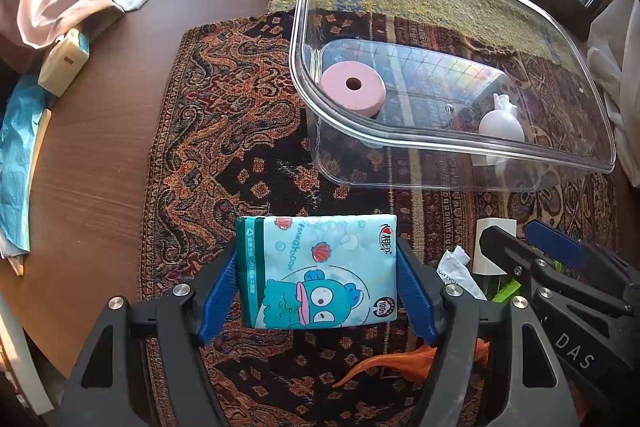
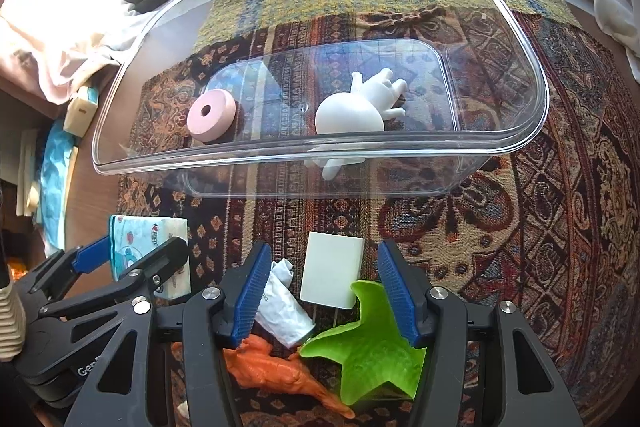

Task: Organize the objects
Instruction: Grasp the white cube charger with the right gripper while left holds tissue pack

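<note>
Tissues, a pale blue cartoon-printed soft pack [image 1: 320, 273], sit pinched in the left claw [image 1: 318, 291] near the clear plastic bin [image 1: 452, 147]; soft sides could slip. Right claw [image 2: 320, 291] spread over the green plastic star [image 2: 376, 359]

Cartoon-print tissue pack [image 1: 320, 275] clamped between blue pads; clear bin [image 2: 500, 147] holds pink ring [image 2: 210, 115], white figurine [image 2: 356, 115] (lying sideways).

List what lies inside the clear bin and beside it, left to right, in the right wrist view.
Cream box → pink ring → white figurine, the last two inside the clear bin.
</note>
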`<state>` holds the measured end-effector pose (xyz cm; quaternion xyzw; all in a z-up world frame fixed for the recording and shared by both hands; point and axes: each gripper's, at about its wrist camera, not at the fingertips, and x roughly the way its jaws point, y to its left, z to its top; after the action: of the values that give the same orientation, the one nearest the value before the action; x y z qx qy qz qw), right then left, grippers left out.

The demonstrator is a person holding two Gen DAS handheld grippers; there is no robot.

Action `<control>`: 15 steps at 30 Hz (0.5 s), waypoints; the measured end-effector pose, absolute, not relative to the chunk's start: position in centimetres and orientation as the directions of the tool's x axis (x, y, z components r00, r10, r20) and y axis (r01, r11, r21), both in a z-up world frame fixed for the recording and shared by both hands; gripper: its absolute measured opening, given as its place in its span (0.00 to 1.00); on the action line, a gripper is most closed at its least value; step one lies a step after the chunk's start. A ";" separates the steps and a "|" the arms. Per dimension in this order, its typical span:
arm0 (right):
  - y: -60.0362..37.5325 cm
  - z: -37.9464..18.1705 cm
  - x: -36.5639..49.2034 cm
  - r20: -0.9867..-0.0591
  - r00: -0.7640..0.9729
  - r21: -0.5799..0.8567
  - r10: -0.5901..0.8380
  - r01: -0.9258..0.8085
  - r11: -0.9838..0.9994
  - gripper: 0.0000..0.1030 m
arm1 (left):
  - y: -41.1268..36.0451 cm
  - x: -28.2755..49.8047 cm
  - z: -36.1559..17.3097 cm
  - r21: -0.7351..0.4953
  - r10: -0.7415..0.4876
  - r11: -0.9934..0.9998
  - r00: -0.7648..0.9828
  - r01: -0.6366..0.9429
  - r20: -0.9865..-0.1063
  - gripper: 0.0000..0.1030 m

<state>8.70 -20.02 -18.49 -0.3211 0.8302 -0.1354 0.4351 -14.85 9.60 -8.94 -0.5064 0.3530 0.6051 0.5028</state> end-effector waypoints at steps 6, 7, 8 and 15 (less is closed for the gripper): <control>-20.4 -19.6 8.2 -0.622 -0.418 -0.509 -0.662 -0.427 0.747 0.48 | 9.7 -15.2 -9.6 -0.077 0.234 -0.246 0.018 -0.966 -0.972 0.70; -20.5 -19.8 8.1 -0.618 -0.420 -0.510 -0.664 -0.428 0.746 0.48 | 9.7 -15.3 -9.7 -0.076 0.232 -0.248 0.017 -0.966 -0.973 0.70; -20.6 -20.1 8.1 -0.614 -0.420 -0.514 -0.668 -0.430 0.743 0.47 | 9.8 -15.4 -9.7 -0.077 0.233 -0.249 0.017 -0.965 -0.972 0.70; -21.2 -21.0 8.0 -0.588 -0.420 -0.536 -0.691 -0.437 0.722 0.33 | 9.6 -15.7 -9.7 -0.073 0.233 -0.247 0.014 -0.966 -0.972 0.70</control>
<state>8.02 -21.16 -20.97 -0.3405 0.8288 -0.1521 0.4172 -15.68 9.57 -9.73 -0.5097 0.3597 0.6032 0.4970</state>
